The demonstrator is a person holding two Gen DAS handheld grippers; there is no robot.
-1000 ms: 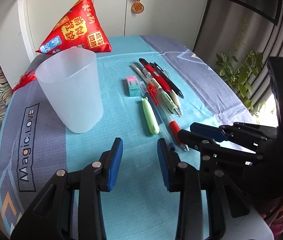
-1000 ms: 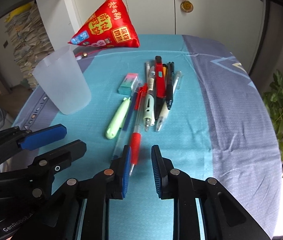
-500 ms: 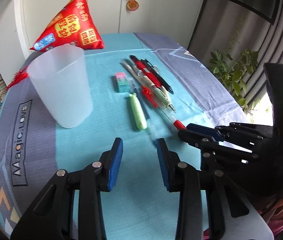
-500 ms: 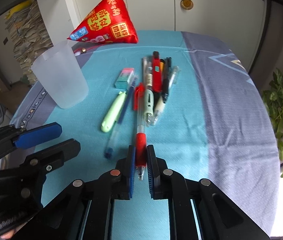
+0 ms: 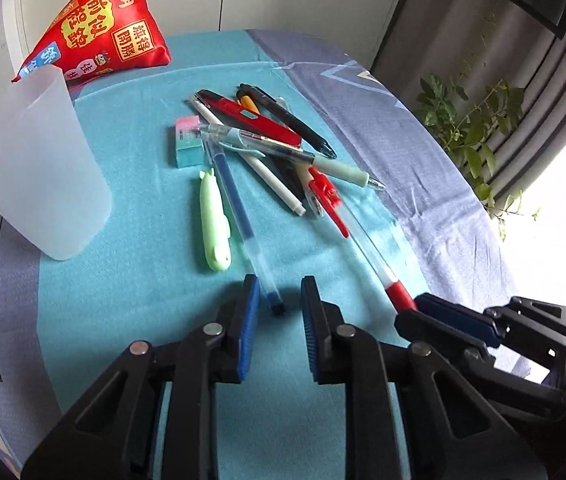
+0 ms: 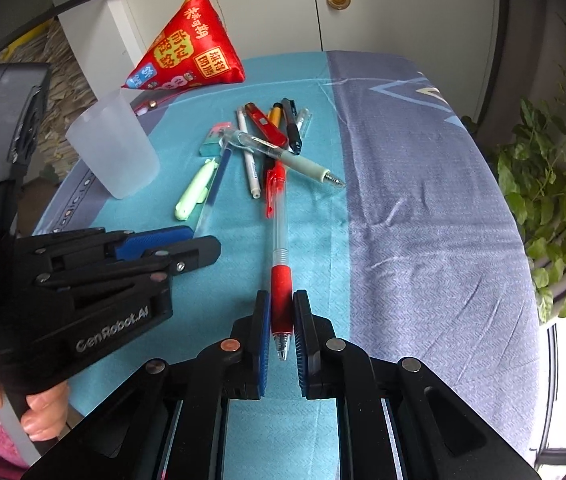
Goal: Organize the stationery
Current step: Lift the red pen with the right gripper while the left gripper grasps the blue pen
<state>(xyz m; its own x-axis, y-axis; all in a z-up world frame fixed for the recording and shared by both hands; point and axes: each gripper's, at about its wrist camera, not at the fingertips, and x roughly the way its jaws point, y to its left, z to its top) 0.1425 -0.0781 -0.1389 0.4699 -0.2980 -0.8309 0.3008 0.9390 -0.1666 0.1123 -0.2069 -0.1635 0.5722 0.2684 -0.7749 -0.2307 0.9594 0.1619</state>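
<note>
My right gripper is shut on the red grip of a red gel pen, whose clip end still touches the pile of pens. The jaws of my left gripper are closing around the near end of a blue pen that lies on the cloth; a gap still shows beside each pad. A translucent plastic cup stands upright to the left. A pale green cutter and a pink-and-teal eraser lie beside the blue pen.
A red triangular pouch sits at the back of the table. A leafy plant stands past the right edge. The right gripper is close beside my left gripper. A hand holds the left gripper's handle.
The right gripper shut on the red pen and dragged it towards me, skewing the pile. The left gripper moved forward and down to the blue pen's end, its jaws narrowing.
</note>
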